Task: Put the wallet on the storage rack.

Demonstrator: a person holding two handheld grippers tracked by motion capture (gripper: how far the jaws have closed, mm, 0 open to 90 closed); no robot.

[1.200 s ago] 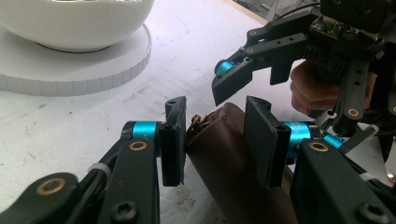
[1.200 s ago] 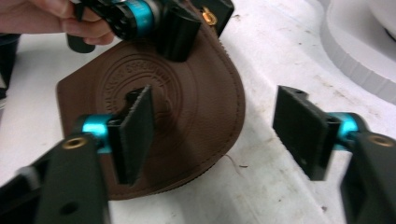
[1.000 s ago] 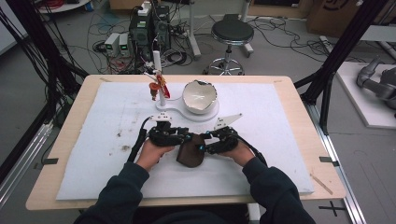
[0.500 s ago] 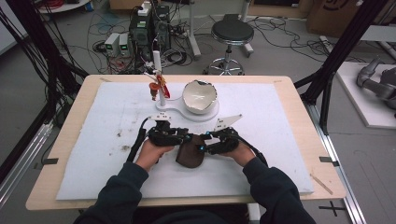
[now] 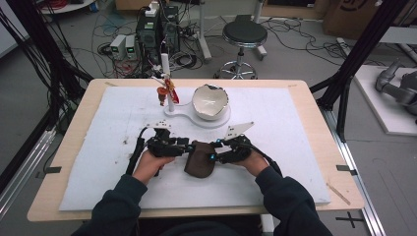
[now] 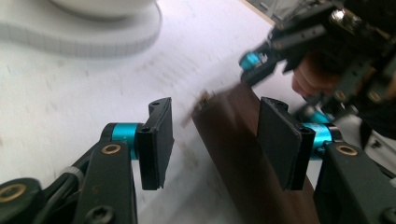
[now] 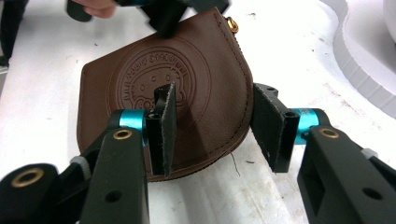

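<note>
Left gripper [image 6: 212, 140]: its jaws have just been opening; they are now seen apart, with the pouch's edge between them and a gap at the left pad, where a second ago they were closed.
Pouch [image 5: 199, 159]: brown leather, laid flat on the white mat [image 5: 295, 123] between both grippers, its place unchanged.
Right gripper [image 7: 212, 130]: its jaws have just been closing slightly; they are set astride the pouch's rounded edge, not pressed on it.
Bowl [image 5: 210, 101]: left unmoved behind.
</note>
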